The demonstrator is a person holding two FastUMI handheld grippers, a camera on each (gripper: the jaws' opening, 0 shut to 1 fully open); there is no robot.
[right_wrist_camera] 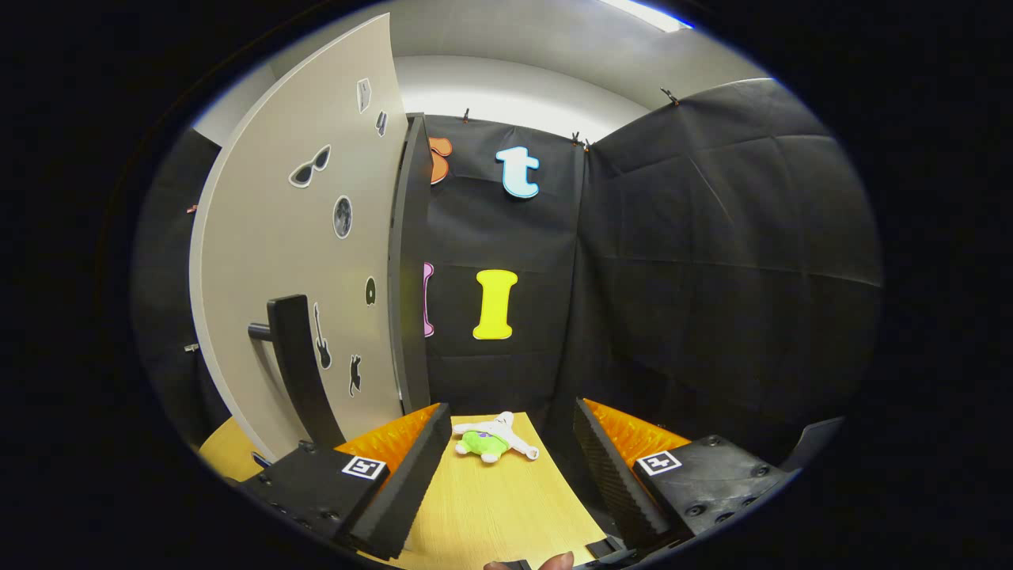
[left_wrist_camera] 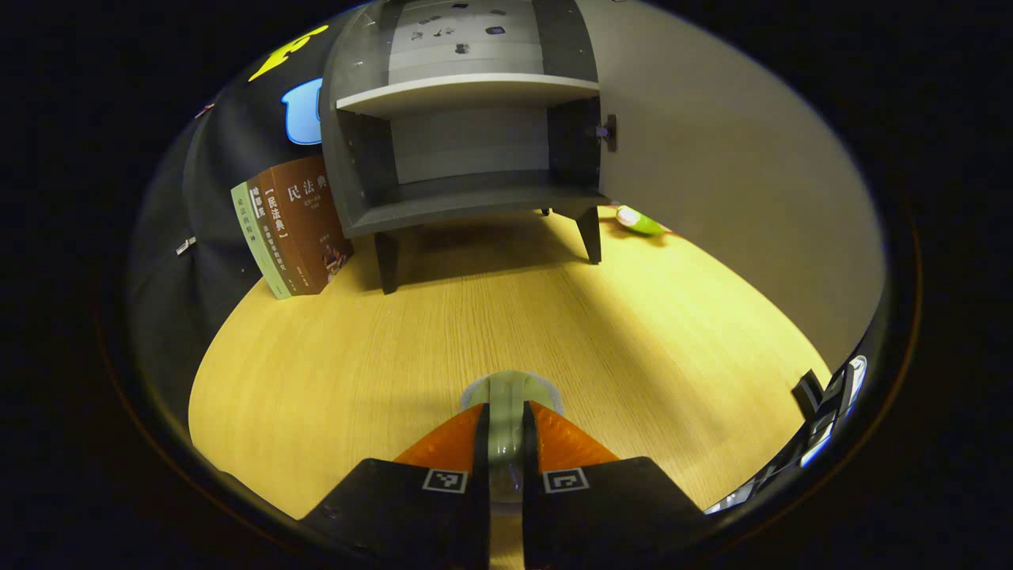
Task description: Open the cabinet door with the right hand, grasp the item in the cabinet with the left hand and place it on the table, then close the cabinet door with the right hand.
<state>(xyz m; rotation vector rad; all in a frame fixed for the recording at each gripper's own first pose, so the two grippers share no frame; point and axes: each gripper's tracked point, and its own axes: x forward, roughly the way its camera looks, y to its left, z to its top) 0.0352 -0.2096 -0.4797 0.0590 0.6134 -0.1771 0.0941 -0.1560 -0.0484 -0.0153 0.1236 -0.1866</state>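
Left tongs [left_wrist_camera: 506,443] gripping seemingly clear cup [left_wrist_camera: 510,396]

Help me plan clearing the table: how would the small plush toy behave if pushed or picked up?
The plush toy looks like stuffed fabric, so it would probably squash and flop when gripped. It lies flat, limbs spread, on the wooden table, so it should slide rather than roll. Small and soft, it is likely light and hardly fragile.
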